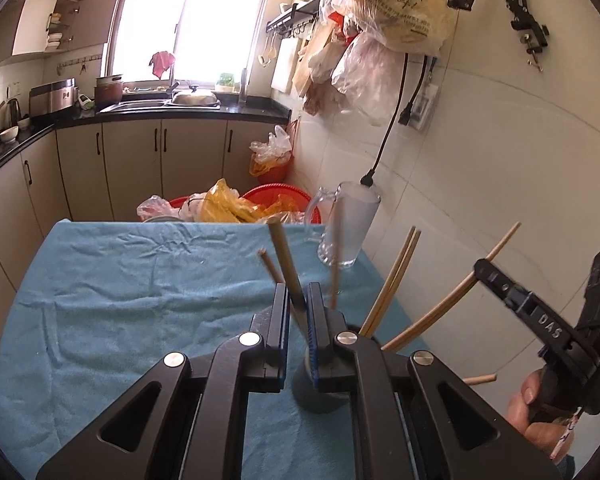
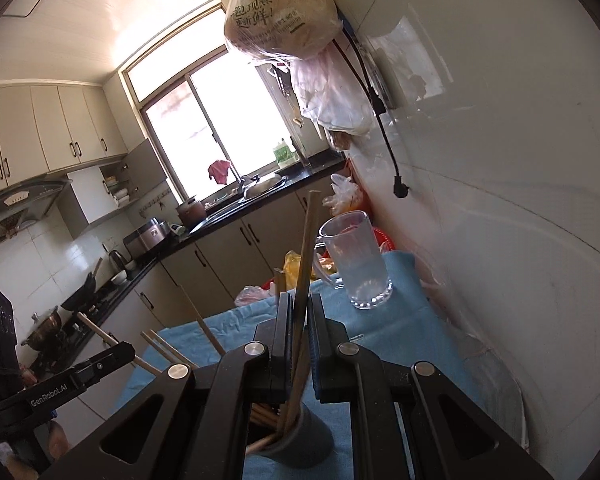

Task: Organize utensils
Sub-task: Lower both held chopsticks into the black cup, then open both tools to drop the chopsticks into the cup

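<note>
Left wrist view: the left claw (image 1: 299, 312) pinches one wooden chopstick (image 1: 285, 258) above a grey holder cup (image 1: 314, 394) on the blue-clothed worktop (image 1: 120, 300). Right wrist view: the right claw (image 2: 299, 320) clamps another chopstick (image 2: 306, 248) standing in the cup beside a glass mug (image 2: 356, 260).

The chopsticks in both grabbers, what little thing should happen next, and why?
Probably open the jaws of the left gripper and right gripper: each chopstick's lower end already sits in the grey cup, so letting go should drop them in.
</note>
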### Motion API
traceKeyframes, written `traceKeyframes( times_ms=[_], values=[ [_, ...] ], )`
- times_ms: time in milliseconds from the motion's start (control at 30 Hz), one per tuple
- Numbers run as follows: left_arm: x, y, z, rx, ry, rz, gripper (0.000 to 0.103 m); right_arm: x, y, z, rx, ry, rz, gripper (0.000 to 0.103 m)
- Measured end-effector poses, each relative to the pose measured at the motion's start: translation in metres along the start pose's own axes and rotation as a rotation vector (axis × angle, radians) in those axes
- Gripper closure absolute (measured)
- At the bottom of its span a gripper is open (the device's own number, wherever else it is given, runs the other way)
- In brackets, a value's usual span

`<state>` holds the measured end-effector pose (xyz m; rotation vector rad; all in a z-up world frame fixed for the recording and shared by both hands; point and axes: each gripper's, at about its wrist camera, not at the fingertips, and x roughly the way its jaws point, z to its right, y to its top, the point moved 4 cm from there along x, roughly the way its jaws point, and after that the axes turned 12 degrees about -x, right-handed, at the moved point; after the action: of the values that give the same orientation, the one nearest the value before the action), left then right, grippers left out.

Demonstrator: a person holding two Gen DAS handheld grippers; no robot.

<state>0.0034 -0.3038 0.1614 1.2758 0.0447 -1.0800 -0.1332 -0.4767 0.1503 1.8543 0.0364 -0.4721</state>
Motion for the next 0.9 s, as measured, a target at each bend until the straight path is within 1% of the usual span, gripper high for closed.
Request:
traceKeyframes(
  times_ms=[133,267,633,900],
  values=[
    [0.005,-0.006,-0.001,0.007,0.010,-0.017,0.094,-0.005,-0.004,0.000,-0.019,-0.018,0.009,0.095],
    [0.007,-0.006,0.001,0.014,0.019,-0.020,0.094,-0.005,-0.006,0.005,0.005,0.001,-0.007,0.095],
    [0.015,-0.012,-0.005,0.000,0.037,-0.045,0.093,-0.004,-0.002,-0.004,-0.017,0.023,-0.018,0.094],
    [0.012,-0.014,-0.010,-0.008,0.047,-0.039,0.093,-0.015,0.008,-0.009,-0.029,0.026,0.004,0.094]
  ],
)
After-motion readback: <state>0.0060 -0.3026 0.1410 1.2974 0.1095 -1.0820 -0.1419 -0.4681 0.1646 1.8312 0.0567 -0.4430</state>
